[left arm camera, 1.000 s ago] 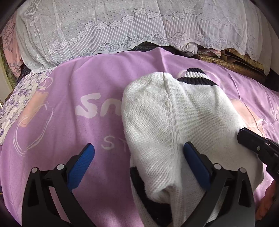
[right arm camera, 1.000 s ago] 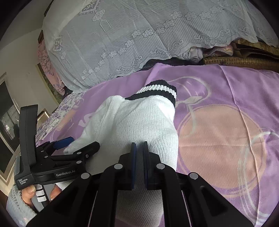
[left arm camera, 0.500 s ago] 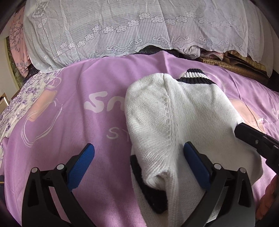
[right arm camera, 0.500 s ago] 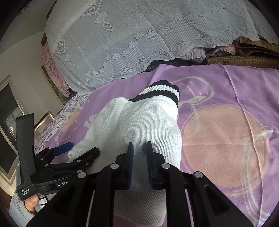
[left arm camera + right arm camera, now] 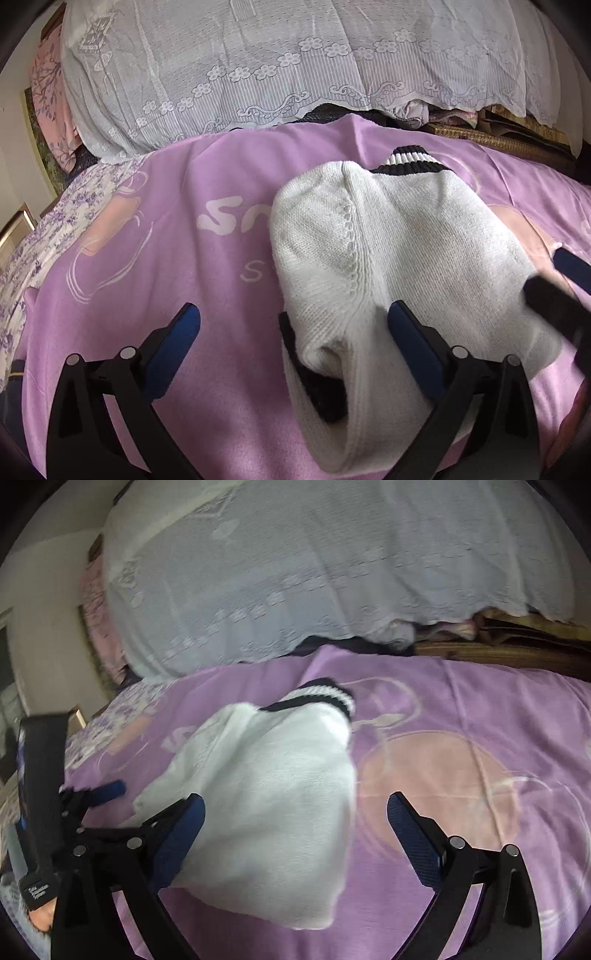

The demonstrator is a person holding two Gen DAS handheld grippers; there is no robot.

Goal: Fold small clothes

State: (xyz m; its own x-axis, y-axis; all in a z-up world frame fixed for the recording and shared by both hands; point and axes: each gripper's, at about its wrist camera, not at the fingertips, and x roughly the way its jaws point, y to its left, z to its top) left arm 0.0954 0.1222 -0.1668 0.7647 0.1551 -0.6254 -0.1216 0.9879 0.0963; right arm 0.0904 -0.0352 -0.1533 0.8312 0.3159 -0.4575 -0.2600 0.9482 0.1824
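On the bed (image 5: 229,369), over its purple blanket (image 5: 129,302), lies the folded white knit sweater (image 5: 399,254). Its long axis runs from the near edge of the bed toward the far edge, where a white lace cover (image 5: 295,66) hangs over a pile. The black-and-white striped rib band (image 5: 410,162) forms the far end of the sweater and points at that lace cover. The near end is a rolled fold with a dark opening (image 5: 325,391), facing my left camera.

My left gripper (image 5: 291,328) has its fingers spread wide. The left blue pad (image 5: 173,347) hangs over bare blanket, apart from the knit. The right blue pad (image 5: 413,343) sits against the near part of the sweater, so the left half of the near fold lies between my left fingers, with nothing pinched.

My right gripper (image 5: 295,823) has its fingers opening and they stand wide. In the right wrist view, which is blurred, the sweater (image 5: 273,797) fills the left portion of the gap. Its left pad (image 5: 181,834) is against or just over the knit; I cannot tell which. The right pad (image 5: 413,834) stands over bare blanket above a pink circle print (image 5: 436,786), clear of the sweater's right edge. No cloth is clamped between these fingers. The striped band (image 5: 317,698) again points to the far edge.
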